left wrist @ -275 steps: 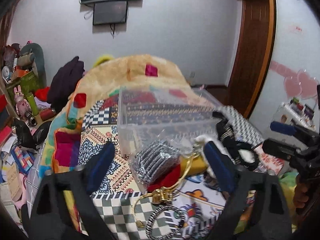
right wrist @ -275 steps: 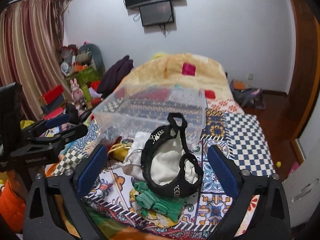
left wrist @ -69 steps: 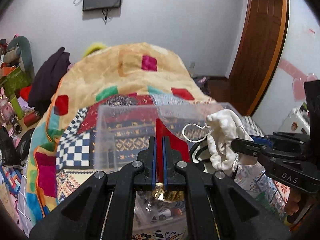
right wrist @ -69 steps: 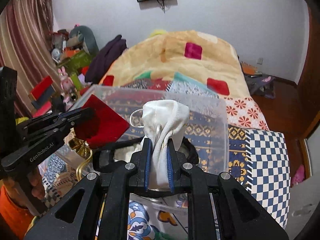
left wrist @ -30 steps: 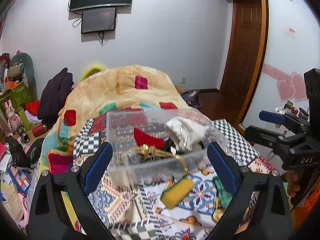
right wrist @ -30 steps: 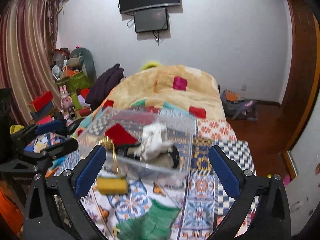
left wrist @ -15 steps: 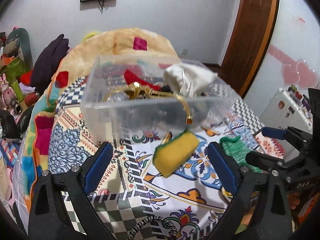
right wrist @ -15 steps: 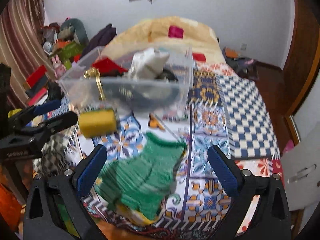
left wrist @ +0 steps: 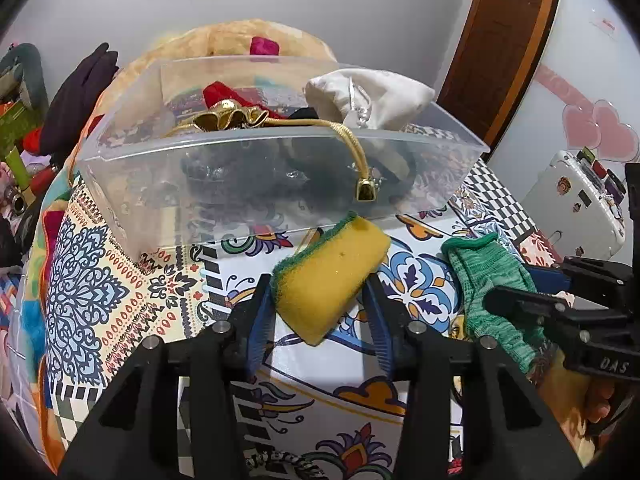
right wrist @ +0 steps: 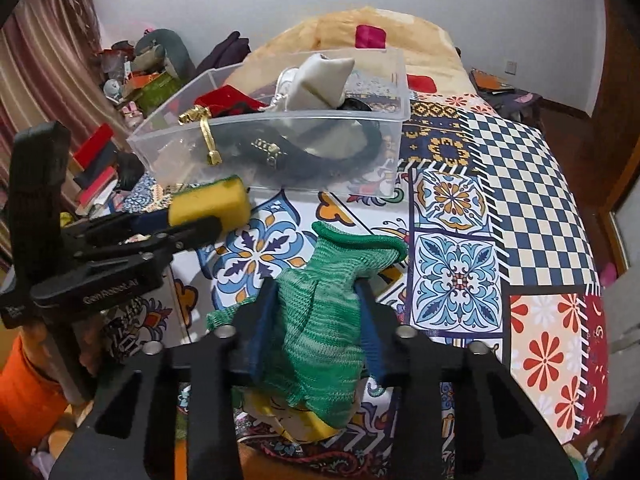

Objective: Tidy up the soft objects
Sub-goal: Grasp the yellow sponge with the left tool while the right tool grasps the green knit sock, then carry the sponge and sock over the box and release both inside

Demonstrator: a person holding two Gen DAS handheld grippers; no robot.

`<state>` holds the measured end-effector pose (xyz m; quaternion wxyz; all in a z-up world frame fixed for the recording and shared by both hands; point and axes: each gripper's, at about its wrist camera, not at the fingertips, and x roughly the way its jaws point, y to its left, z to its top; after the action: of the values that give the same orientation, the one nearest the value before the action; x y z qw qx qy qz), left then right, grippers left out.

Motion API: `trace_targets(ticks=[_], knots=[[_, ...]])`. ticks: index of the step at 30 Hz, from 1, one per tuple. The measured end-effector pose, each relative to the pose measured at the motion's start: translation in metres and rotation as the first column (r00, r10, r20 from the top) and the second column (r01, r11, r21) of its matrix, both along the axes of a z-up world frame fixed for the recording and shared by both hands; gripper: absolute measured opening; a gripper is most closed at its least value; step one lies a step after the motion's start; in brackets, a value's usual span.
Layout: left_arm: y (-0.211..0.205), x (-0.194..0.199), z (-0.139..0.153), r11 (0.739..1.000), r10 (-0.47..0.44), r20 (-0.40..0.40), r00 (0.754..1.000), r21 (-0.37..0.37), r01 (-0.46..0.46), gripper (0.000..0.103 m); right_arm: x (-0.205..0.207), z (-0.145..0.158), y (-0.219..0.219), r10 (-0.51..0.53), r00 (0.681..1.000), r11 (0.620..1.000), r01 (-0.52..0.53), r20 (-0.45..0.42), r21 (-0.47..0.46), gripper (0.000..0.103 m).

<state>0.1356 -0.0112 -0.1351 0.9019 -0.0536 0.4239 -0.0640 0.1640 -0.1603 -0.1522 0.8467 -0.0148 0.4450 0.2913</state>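
Observation:
A clear plastic bin [left wrist: 256,184] stands on the patterned bedspread and holds a white drawstring pouch [left wrist: 372,96], a red cloth with a gold cord [left wrist: 224,98] and a black belt. My left gripper [left wrist: 320,292] is shut on a yellow sponge with a green scrub side [left wrist: 332,276], just in front of the bin. My right gripper [right wrist: 316,300] is shut on a green knitted glove [right wrist: 324,320] that hangs between its fingers. The sponge [right wrist: 208,204] and the bin [right wrist: 280,148] also show in the right wrist view.
The patterned quilt [right wrist: 500,208] covers the bed to the right of the bin. An orange blanket [right wrist: 380,28] is heaped behind the bin. Clutter and toys [right wrist: 132,76] are stacked at the left by a curtain. A white case [left wrist: 580,200] stands at the right.
Both grippers have closed from wide open: the left onto the yellow sponge, the right onto the green glove. Both moved closer to the bedspread in front of the bin.

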Motion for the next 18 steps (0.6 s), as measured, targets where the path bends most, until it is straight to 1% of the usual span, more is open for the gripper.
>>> trace_targets(ticks=[1, 4, 9, 13, 18], knots=[[0.000, -0.001, 0.001, 1.000, -0.005, 0.004, 1.000, -0.005, 0.005, 0.040, 0.000, 0.000, -0.001, 0.000, 1.000, 1.000, 0.000, 0.002, 0.002, 0.020], [0.001, -0.007, 0.005, 1.000, -0.013, 0.023, 1.000, -0.008, 0.014, 0.039, 0.000, 0.004, -0.004, -0.002, 1.000, 1.000, 0.002, 0.011, 0.009, 0.013], [0.002, -0.024, 0.017, 1.000, -0.028, 0.068, 0.997, 0.007, 0.028, 0.037, -0.003, 0.017, -0.007, -0.004, 0.998, 1.000, 0.003, 0.062, 0.019, 0.011], [0.008, -0.042, 0.030, 1.000, -0.028, 0.107, 0.994, -0.007, 0.029, 0.037, -0.003, 0.030, -0.009, -0.009, 0.996, 0.999, 0.006, 0.094, 0.034, 0.011], [0.016, -0.055, 0.054, 1.000, -0.003, 0.176, 0.984, -0.029, 0.008, 0.037, -0.002, 0.050, -0.010, -0.016, 0.989, 0.998, 0.007, 0.146, 0.063, 0.011]])
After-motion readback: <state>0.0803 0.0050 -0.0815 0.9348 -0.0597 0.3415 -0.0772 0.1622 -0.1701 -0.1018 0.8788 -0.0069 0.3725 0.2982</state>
